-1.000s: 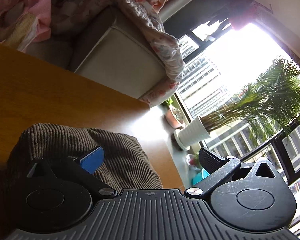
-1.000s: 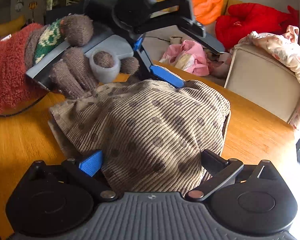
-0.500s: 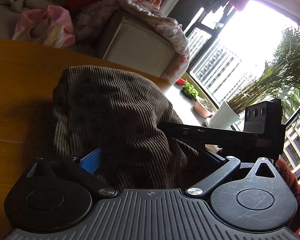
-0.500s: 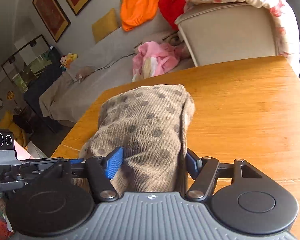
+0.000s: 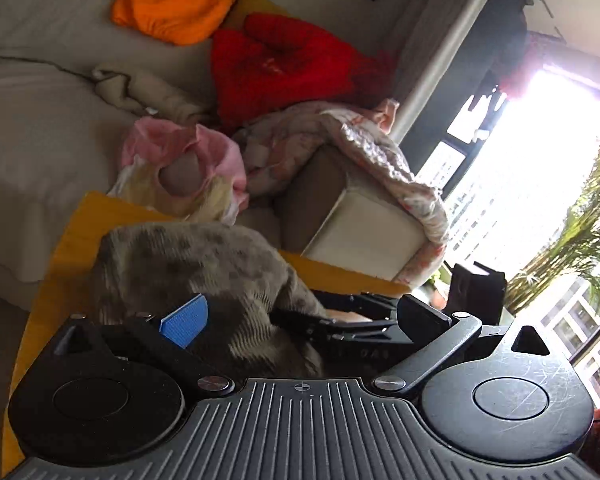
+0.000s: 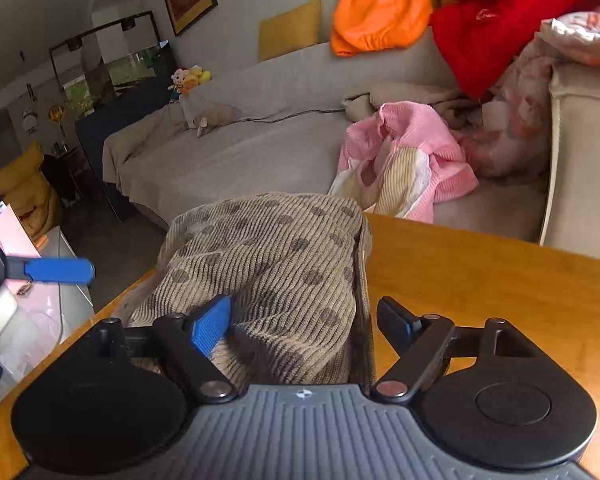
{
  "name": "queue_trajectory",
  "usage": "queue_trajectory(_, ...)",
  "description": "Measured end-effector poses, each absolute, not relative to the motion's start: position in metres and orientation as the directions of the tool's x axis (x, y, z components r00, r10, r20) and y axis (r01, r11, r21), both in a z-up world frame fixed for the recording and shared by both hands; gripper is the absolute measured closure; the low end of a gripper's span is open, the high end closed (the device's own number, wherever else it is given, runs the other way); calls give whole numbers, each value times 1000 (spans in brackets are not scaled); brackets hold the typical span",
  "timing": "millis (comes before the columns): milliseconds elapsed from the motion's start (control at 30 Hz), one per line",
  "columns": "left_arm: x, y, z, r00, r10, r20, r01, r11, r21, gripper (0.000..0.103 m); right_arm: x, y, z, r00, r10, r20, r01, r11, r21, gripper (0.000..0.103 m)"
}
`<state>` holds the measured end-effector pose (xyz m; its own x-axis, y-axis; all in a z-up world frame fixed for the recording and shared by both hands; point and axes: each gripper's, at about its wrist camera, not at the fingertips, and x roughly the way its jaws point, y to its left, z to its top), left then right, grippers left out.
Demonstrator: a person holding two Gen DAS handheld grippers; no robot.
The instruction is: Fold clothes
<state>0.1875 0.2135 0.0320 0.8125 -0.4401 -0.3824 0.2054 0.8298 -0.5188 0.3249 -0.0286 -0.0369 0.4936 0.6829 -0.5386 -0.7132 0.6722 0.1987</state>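
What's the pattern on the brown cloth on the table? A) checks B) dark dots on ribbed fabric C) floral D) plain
B: in the right wrist view the cloth shows dark round spots across ribbed, corduroy-like fabric as it lies on the table.

grey sofa (image 6: 260, 148) behind wooden table (image 6: 480, 280), bright window (image 5: 532, 168) beside it.

Black tool (image 6: 304, 320) (ribbed grey body), blue pads (image 6: 210, 326)
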Motion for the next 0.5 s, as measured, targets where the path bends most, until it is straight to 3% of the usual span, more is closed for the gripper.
queue_trajectory(67, 212, 215, 41, 799, -487, -352, 257, 806, -533, 0, 316, -25, -27, 544, 645, -537, -729, 680, 78, 14)
queue_trajectory(200, 273, 216, 26, 750, -543, -378, 250, 762, -598, 0, 276, -22, -5, 663, 568, -487, -712, 680, -175, 16)
queue_trajectory(300, 316, 212, -3, 708, -535, -462, 174, 765, -620, 0, 252, -20, 1, 535, 659, -530, -802, 594, -71, 29)
queue_trajectory(400, 336, 209, -30, 686, -543, -485, 153, 758, -633, 0, 240, -8, -22, 451, 666, -594, -845, 534, -43, 29)
queue_trajectory(500, 339, 200, -29, 688, -517, -509, 160, 792, -589, 0, 234, -2, -34, 472, 661, -584, -850, 517, -102, 25)
